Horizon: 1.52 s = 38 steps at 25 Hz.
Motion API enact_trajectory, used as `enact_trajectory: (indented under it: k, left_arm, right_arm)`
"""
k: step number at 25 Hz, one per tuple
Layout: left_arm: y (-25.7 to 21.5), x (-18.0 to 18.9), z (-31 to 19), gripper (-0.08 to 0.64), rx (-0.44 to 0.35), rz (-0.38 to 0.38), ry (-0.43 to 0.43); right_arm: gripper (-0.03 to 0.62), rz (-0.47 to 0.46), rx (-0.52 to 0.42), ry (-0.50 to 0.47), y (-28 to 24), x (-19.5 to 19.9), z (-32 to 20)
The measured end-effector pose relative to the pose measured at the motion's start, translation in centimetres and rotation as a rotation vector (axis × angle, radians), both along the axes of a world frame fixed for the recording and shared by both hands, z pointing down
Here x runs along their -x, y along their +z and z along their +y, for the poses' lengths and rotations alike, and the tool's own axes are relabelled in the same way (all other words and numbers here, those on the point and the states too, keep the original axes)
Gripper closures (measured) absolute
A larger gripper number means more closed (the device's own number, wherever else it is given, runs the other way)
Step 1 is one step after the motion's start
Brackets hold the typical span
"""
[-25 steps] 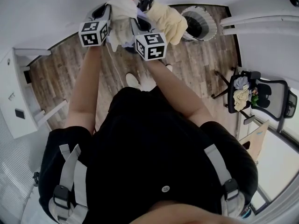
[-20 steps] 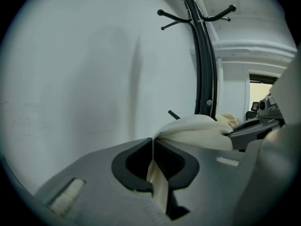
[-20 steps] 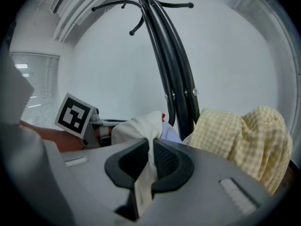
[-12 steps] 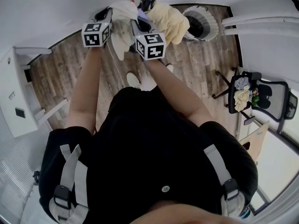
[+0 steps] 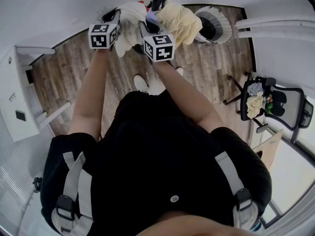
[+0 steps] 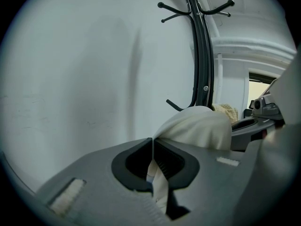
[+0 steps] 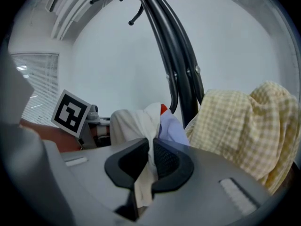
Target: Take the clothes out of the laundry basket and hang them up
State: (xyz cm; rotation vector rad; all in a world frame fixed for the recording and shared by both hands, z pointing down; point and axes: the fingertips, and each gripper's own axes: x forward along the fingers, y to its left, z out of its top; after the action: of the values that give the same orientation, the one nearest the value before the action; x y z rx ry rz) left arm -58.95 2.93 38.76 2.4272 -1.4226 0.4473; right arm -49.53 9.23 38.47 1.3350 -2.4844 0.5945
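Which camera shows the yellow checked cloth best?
The right gripper view: the yellow checked cloth fills its right side, checks clear. The head view shows it small near the top edge; the left gripper view catches only a sliver behind the white garment.

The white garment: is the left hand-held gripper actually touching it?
Touching. The left gripper view shows the left hand-held gripper shut on the white garment, a fold of cloth pinched between its jaws.

left arm (image 5: 89, 95) and right arm (image 5: 186, 97) stretch far, close together; left tongs (image 6: 153, 142) and right tongs (image 7: 151, 147) both pinch white cloth (image 7: 137, 122).
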Motion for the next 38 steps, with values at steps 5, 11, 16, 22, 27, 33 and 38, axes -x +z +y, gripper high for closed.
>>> enact_trajectory:
  k: [5, 11, 16, 22, 27, 33, 38]
  left_arm:
    - [0.2, 0.3, 0.3, 0.535, 0.002, 0.006, 0.001]
    - [-0.1, 1.1, 0.7, 0.442, -0.012, 0.024, -0.016]
    - [-0.2, 1.7, 1.5, 0.413, -0.014, 0.031, -0.037]
    - [-1.5, 2.8, 2.5, 0.407, -0.042, 0.048, -0.059]
    - [-5.8, 2.7, 4.2, 0.407, -0.119, 0.071, -0.041]
    - [-14.0, -0.4, 8.6, 0.407, -0.24, 0.099, -0.014]
    - [-19.1, -6.2, 15.1, 0.499, -0.313, 0.133, -0.005]
  right_arm:
    - [0.565, 0.002, 0.003, -0.009, 0.1, 0.2, 0.0]
    - [0.479, -0.011, 0.006, -0.02, 0.1, -0.1, 0.2]
    - [0.428, -0.019, -0.008, -0.027, -0.5, -0.6, 0.6]
    - [0.385, -0.013, -0.045, -0.052, -1.9, -1.2, 1.6]
    - [0.379, -0.03, -0.121, -0.091, -6.0, -2.3, 2.4]
    - [0.385, -0.064, -0.279, -0.233, -13.9, -5.2, 4.2]
    - [0.498, -0.114, -0.368, -0.359, -19.2, -9.7, 7.9]
